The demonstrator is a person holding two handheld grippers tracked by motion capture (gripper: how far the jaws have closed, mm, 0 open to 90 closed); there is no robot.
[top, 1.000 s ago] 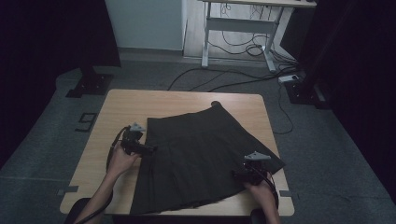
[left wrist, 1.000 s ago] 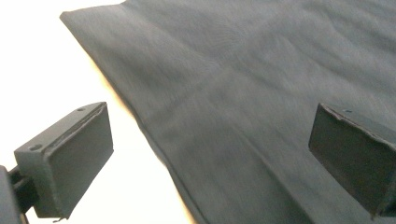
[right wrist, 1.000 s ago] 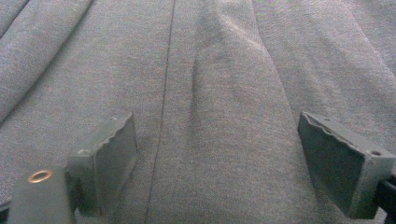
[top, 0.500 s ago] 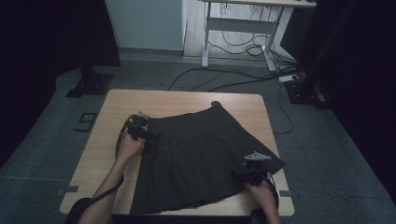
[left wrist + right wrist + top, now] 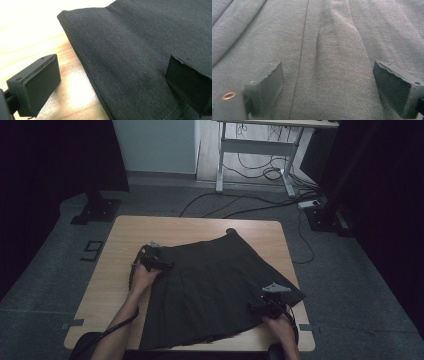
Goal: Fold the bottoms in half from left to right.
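A dark pleated skirt [image 5: 215,285] lies spread flat on the wooden table [image 5: 125,235]. My left gripper [image 5: 167,265] rests at the skirt's upper left corner, open. In the left gripper view its jaws straddle the skirt's folded edge [image 5: 82,57], one over bare wood, the other over cloth. My right gripper [image 5: 256,308] sits on the skirt's lower right part, open. In the right gripper view its jaws stand wide apart over the grey cloth [image 5: 329,50], where a seam and a small wrinkle run.
The table's front edge [image 5: 290,345] lies just below the right hand. Bare wood [image 5: 110,285] stretches to the left of the skirt. A desk frame [image 5: 250,155] and cables [image 5: 240,207] are on the floor beyond the table.
My left gripper has moved up along the skirt's left edge toward its upper corner. The right gripper has stayed in place.
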